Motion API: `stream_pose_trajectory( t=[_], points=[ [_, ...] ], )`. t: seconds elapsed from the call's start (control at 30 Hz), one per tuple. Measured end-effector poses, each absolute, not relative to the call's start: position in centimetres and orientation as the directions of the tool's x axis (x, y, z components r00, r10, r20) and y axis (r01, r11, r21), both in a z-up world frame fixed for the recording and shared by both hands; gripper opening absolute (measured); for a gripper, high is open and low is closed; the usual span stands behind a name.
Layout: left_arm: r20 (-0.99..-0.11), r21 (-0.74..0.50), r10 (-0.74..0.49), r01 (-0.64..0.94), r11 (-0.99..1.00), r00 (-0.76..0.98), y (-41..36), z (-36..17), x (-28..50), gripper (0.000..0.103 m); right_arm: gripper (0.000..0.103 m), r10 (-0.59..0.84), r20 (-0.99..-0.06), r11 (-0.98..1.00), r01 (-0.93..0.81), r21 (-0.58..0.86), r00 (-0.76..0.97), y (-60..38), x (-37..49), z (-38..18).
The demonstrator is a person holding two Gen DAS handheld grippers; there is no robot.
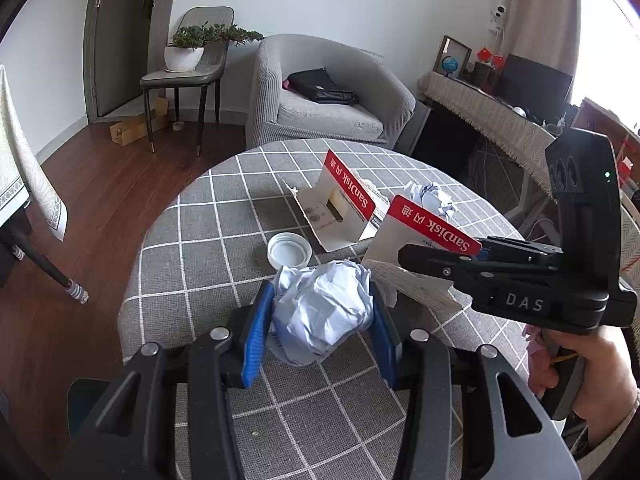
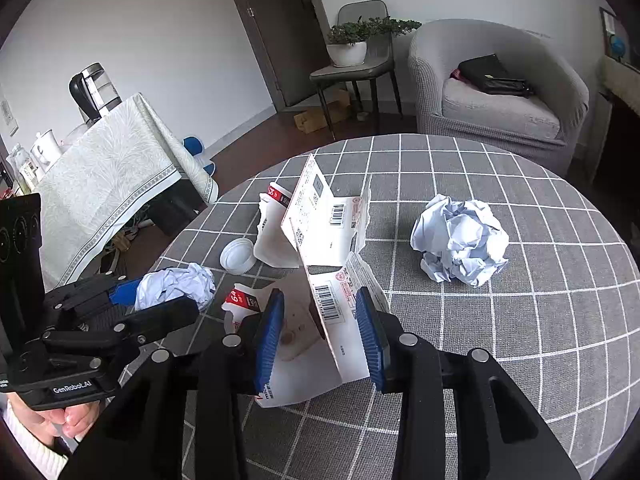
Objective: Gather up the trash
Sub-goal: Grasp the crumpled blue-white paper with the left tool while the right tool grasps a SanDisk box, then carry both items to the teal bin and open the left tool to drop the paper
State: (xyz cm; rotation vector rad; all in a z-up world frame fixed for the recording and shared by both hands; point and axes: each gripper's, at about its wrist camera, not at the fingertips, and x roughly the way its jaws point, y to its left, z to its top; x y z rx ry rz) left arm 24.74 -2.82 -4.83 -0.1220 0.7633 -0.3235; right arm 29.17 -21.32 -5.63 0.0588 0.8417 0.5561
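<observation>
A pale blue crumpled paper ball (image 1: 320, 312) sits near the front of the round grey-checked table (image 1: 224, 216). My left gripper (image 1: 320, 320) has its blue pads pressed against both sides of the ball; the right wrist view shows this gripper (image 2: 168, 296) at the left. A folded white SanDisk card package (image 2: 340, 320) stands between the pads of my right gripper (image 2: 320, 336), which is shut on it. A second card package (image 2: 320, 216), a white lid (image 2: 238, 255) and another crumpled paper ball (image 2: 460, 240) lie farther back.
A grey armchair (image 1: 320, 92) with a black bag stands beyond the table, and a chair holding a potted plant (image 1: 188, 48) is at its left. A cloth-covered side table (image 2: 112, 176) carries a kettle. A hand (image 1: 600, 376) holds the right gripper's handle.
</observation>
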Motion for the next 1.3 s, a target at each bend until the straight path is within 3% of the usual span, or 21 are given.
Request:
stream_pose_trajectory(
  t=[0.33,0.47,0.53,0.83,1.3],
  points=[
    [-0.639,-0.238,-0.312,0.206,0.949,0.703,1.1,-4.7,24.0,0.049,0.029,0.425,-0.722,0.878,-0.444,0.180,0.546,-19.6,29.5,-6.1],
    [-0.625,-0.245,-0.302,0.187,0.952,0.720,3.0,-4.3,23.7,0.049,0.006,0.429,-0.724,0.879,-0.434,0.198,0.540,-19.8,29.5,-6.1],
    [-0.614,-0.256,-0.300,0.175,0.951,0.730,3.8,-4.0,23.6,0.049,0.001,0.436,-0.721,0.880,-0.424,0.215,0.539,-19.9,29.5,-6.0],
    [-0.580,-0.249,-0.237,0.108,0.963,0.779,7.7,-2.5,22.3,0.049,0.001,0.437,-0.667,0.883,-0.428,0.192,0.603,-18.6,28.1,-2.9],
    [-0.686,-0.181,-0.098,-0.039,0.983,0.721,14.8,-5.5,21.7,0.049,0.001,0.581,-0.592,0.785,-0.576,0.227,0.558,-9.6,26.6,-0.4]
  ],
)
